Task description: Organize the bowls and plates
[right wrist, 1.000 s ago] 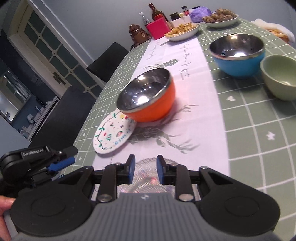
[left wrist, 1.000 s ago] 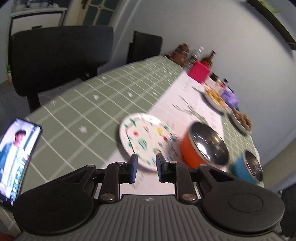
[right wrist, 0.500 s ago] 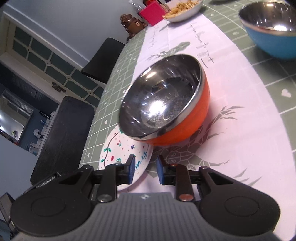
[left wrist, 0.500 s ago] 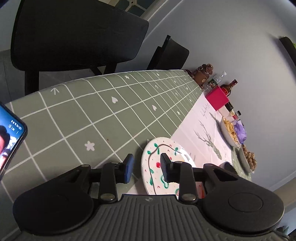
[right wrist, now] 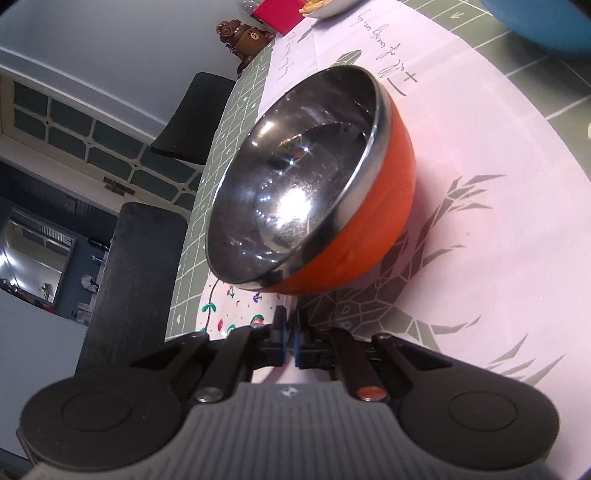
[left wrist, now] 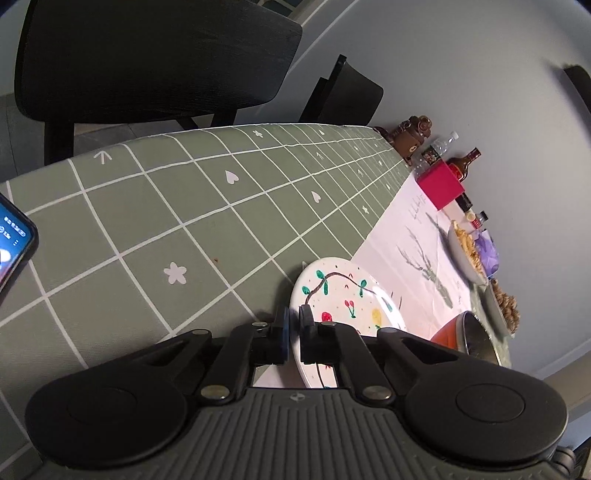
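A white plate with painted cherries and vines [left wrist: 343, 295] lies on the table where the green cloth meets the white runner. My left gripper [left wrist: 293, 334] is shut on the plate's near rim. An orange bowl with a steel inside [right wrist: 314, 184] sits on the far side of the plate, tilted, with its edge resting on the plate [right wrist: 236, 314]. The bowl shows at the right in the left wrist view [left wrist: 465, 338]. My right gripper [right wrist: 290, 339] is shut on the plate's rim just below the bowl.
A phone [left wrist: 13, 247] lies at the table's left edge. Black chairs [left wrist: 155, 59] stand along the far side. A pink box [left wrist: 439, 184], bottles, a bear figure [left wrist: 410, 136] and dishes of food [left wrist: 469, 254] sit farther along. A blue bowl [right wrist: 546, 26] is at the top right.
Both grippers have moved in and closed on the painted plate's rim. The right gripper came closer to the orange bowl, which now fills its view.
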`<state>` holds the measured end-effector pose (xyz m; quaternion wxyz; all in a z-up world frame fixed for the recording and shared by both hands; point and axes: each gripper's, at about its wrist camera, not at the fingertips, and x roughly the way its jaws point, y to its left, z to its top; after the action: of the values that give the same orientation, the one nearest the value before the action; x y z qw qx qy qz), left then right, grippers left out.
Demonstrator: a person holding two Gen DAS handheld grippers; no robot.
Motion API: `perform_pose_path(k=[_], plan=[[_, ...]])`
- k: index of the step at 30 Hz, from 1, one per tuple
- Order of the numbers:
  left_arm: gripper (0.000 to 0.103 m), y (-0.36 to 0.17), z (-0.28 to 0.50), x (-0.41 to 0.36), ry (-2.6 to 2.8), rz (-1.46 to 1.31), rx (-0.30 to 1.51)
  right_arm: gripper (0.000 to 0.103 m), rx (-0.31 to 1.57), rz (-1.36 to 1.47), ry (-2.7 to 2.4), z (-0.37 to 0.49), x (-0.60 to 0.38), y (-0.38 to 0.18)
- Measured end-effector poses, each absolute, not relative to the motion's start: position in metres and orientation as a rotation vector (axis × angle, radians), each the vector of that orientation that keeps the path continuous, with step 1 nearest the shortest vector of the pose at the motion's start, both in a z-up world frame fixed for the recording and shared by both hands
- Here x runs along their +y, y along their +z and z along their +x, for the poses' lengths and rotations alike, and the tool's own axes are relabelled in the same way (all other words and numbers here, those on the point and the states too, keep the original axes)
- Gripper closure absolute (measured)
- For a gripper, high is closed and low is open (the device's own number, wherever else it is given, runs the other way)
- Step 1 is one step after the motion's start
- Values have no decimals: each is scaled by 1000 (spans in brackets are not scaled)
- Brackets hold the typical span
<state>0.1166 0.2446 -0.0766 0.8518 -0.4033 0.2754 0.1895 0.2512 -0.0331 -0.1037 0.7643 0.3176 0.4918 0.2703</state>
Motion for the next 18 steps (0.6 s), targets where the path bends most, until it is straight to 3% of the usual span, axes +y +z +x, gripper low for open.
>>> perform_pose_path(k=[11, 12, 16, 18], plan=[[97, -63, 97, 227, 443, -813, 668, 100, 1100, 633, 617, 228, -48, -97], [95, -64, 96, 229, 448, -826, 654, 93, 1092, 626, 610, 229, -48, -96], [84, -69, 94, 237, 459, -837, 596, 89, 1067, 604, 579, 234, -48, -95], [84, -75, 97, 242, 427, -885, 585, 89, 1070, 630, 564, 240, -48, -96]])
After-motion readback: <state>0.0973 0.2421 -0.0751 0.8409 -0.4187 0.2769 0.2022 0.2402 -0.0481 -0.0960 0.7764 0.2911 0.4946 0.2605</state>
